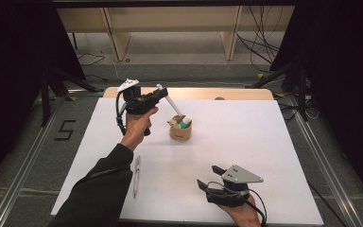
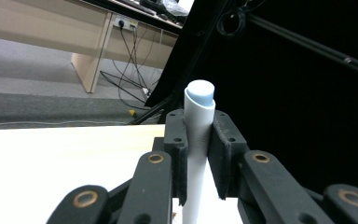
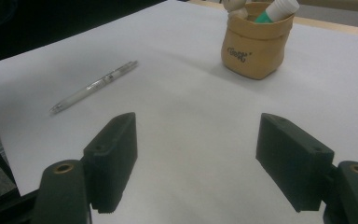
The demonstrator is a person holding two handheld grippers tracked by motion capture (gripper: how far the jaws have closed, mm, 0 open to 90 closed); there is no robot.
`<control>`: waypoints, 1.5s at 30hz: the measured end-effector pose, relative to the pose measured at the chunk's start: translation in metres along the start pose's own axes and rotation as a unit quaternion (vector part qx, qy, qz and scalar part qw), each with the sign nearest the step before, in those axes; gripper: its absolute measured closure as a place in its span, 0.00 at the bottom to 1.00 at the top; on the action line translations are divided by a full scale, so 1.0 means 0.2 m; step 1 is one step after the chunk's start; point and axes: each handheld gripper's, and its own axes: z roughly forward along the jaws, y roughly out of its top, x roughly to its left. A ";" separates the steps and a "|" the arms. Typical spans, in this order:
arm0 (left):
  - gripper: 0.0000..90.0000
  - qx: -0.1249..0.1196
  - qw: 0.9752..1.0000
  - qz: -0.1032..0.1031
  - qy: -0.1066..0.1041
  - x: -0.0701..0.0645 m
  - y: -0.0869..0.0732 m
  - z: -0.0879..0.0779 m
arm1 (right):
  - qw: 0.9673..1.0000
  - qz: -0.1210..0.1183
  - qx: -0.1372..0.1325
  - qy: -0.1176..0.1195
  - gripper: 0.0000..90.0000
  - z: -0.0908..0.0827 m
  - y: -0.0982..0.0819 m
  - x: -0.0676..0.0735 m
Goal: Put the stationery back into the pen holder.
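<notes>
Clearly the left gripper [image 1: 163,93] is pinching a white marker with a pale blue cap [image 2: 199,122], holding it slanted above the small tan pouch-like holder [image 1: 180,131] near the middle of the counter [image 1: 264,142], its lower end at or just inside the holder's mouth, where a green-tipped marker [image 1: 185,124] already leans. The soft, light holder could tip or slide if the marker's end catches its rolled rim or jams against what already stands inside. Because the grip sits high on a smooth barrel, the marker may also pivot between the pads. The right gripper [image 1: 207,177] rests near the counter's front edge with jaws spread, too far off to steady the holder; a clear pen [image 1: 136,175] lies at the left.
</notes>
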 end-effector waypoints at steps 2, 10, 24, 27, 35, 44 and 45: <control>0.87 0.003 1.000 0.001 0.005 0.01 0.00 0.02 | 1.000 0.000 0.000 0.000 0.33 0.00 0.00 0.00; 0.87 0.011 1.000 0.015 0.014 0.01 0.00 0.06 | 1.000 0.003 -0.001 0.001 0.30 0.00 0.00 0.00; 0.87 0.038 0.998 0.052 0.028 0.00 -0.01 0.14 | 1.000 0.005 -0.003 0.004 0.27 -0.01 0.00 0.00; 0.87 0.042 0.997 0.053 0.027 0.00 -0.01 0.15 | 1.000 0.005 -0.004 0.003 0.27 -0.01 0.00 -0.01; 0.87 0.062 0.996 0.058 0.031 0.02 -0.04 0.17 | 1.000 0.006 -0.002 0.004 0.27 -0.01 0.00 -0.01; 0.87 0.083 0.994 0.061 0.034 0.04 -0.06 0.21 | 1.000 0.006 -0.001 0.003 0.27 -0.01 -0.01 -0.01; 0.87 0.085 0.994 0.061 0.034 0.04 -0.07 0.21 | 1.000 0.005 -0.001 0.003 0.27 -0.01 -0.01 -0.01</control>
